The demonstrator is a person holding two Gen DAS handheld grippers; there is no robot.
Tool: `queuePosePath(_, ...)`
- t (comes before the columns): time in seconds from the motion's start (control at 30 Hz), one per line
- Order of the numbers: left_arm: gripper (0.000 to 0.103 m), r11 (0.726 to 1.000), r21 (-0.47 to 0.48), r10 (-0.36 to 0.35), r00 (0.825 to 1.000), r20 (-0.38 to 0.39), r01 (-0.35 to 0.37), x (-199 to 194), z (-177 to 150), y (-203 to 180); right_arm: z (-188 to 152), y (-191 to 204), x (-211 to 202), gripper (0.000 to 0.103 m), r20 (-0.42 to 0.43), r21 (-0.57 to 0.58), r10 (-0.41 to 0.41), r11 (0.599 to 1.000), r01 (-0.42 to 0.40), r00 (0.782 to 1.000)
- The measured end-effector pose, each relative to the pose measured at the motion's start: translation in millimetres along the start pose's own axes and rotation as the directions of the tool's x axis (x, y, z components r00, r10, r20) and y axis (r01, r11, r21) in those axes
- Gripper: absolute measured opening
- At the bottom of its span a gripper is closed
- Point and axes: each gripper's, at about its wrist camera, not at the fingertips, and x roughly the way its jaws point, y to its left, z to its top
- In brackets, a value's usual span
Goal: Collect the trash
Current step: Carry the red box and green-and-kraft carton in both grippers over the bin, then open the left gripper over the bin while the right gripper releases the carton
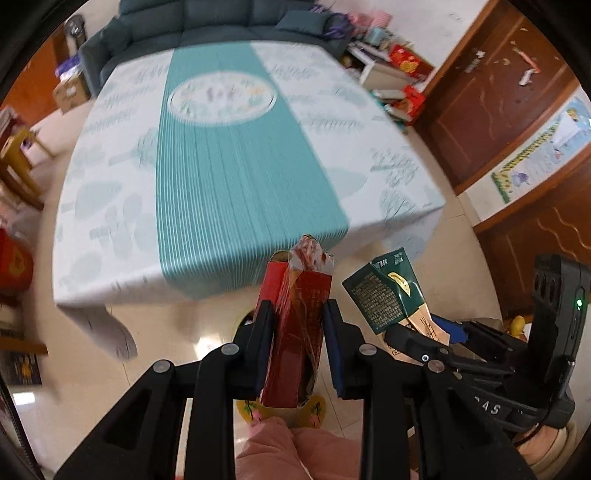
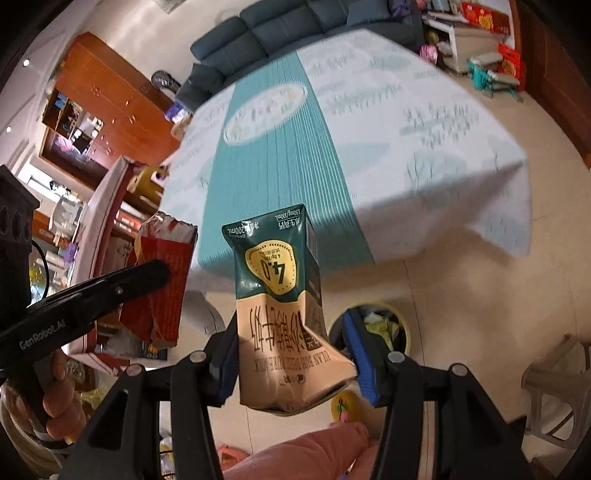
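My left gripper (image 1: 297, 325) is shut on a crumpled red carton (image 1: 299, 325), held upright above the tiled floor in front of the table. My right gripper (image 2: 291, 354) is shut on a green and tan milk carton (image 2: 284, 314), its print upside down. In the left wrist view the milk carton (image 1: 384, 295) and the right gripper (image 1: 424, 347) sit just to the right. In the right wrist view the red carton (image 2: 162, 280) and the left gripper (image 2: 147, 277) are at the left. A round waste bin (image 2: 391, 325) with rubbish in it stands on the floor below the right gripper.
A table under a white and teal cloth (image 1: 229, 177) lies ahead, its near edge close. A dark sofa (image 1: 207, 22) is behind it. Wooden doors (image 1: 498, 110) stand at the right, a wooden cabinet (image 2: 103, 103) at the left, a plastic chair (image 2: 554, 387) at the lower right.
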Motion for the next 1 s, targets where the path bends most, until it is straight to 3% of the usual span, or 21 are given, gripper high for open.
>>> queuePosePath(0.3, 0.025, 0.994, -0.094, 0.045, 0.998, -0.046, -0.049, 100, -55, 1, -52, -55, 75, 0.052, -0.104, 0.009, -0.002, 1.0, 0.003, 0.995)
queuePosePath(0.73, 0.029, 0.992, -0.096, 0.064, 0.991, -0.121, -0.076, 239, -109, 28, -103, -118, 198, 0.052, -0.183, 0.099, -0.027, 0.994, 0.046, 0.983)
queuePosePath(0.93, 0.038, 0.993, -0.1, 0.041, 0.989, -0.143, -0.056, 289, -115, 41, -108, -131, 245, 0.053, -0.207, 0.107, -0.044, 0.992, 0.068, 0.977)
queuePosePath(1.0, 0.045, 0.994, -0.09, 0.043, 0.989, -0.145, -0.056, 301, -116, 44, -109, -136, 259, 0.053, -0.216, 0.129, -0.031, 0.99, 0.06, 0.976)
